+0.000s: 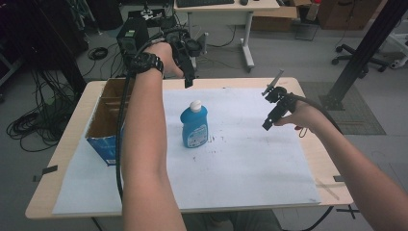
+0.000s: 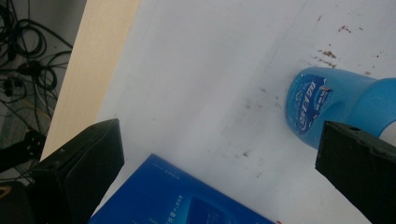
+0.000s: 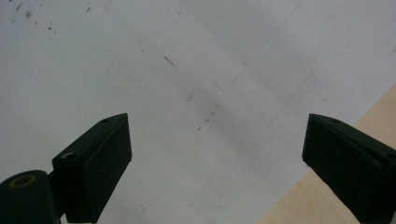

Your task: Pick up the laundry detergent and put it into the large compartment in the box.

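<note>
High view: blue bottle (image 1: 194, 126) stands upright, white cap up, on the white sheet (image 1: 250, 159) near table centre, long axis vertical. Left gripper (image 1: 185, 65) hangs above and just behind it, jaws spread wide, nothing between them. Right gripper (image 1: 273, 109) hovers well apart to the bottle's right, jaws likewise spread and empty. Judgement: left hand is nearer; approach runs downward and toward the person. Open blue box (image 1: 103, 127) sits at the bottle's left.
</note>
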`<action>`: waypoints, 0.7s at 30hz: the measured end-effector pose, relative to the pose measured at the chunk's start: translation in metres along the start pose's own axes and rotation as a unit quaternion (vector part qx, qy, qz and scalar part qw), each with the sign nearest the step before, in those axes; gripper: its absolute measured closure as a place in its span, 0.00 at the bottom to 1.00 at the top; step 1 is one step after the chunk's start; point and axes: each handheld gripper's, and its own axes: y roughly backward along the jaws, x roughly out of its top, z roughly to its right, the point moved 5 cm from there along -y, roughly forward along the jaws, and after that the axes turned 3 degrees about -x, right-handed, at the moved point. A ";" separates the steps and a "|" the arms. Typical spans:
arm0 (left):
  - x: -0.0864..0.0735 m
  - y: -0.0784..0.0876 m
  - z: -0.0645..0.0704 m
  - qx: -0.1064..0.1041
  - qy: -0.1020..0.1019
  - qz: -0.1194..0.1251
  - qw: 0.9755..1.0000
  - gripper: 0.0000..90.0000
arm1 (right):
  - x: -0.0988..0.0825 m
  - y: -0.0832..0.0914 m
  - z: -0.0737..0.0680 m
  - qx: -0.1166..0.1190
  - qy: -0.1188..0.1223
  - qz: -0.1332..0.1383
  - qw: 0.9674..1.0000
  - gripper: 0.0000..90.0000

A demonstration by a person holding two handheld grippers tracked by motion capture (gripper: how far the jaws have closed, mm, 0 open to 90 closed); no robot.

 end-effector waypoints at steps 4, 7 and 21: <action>-0.001 0.001 -0.001 -0.001 0.003 0.004 1.000 0.02 | 0.000 0.000 0.000 -0.001 0.001 -0.002 1.000 0.09; -0.002 0.001 -0.001 -0.002 0.002 0.002 1.000 0.02 | 0.000 0.000 0.001 -0.001 -0.002 -0.002 1.000 0.09; -0.004 0.006 -0.003 -0.006 0.003 0.016 1.000 0.01 | 0.001 -0.002 0.000 -0.003 -0.002 -0.003 1.000 0.09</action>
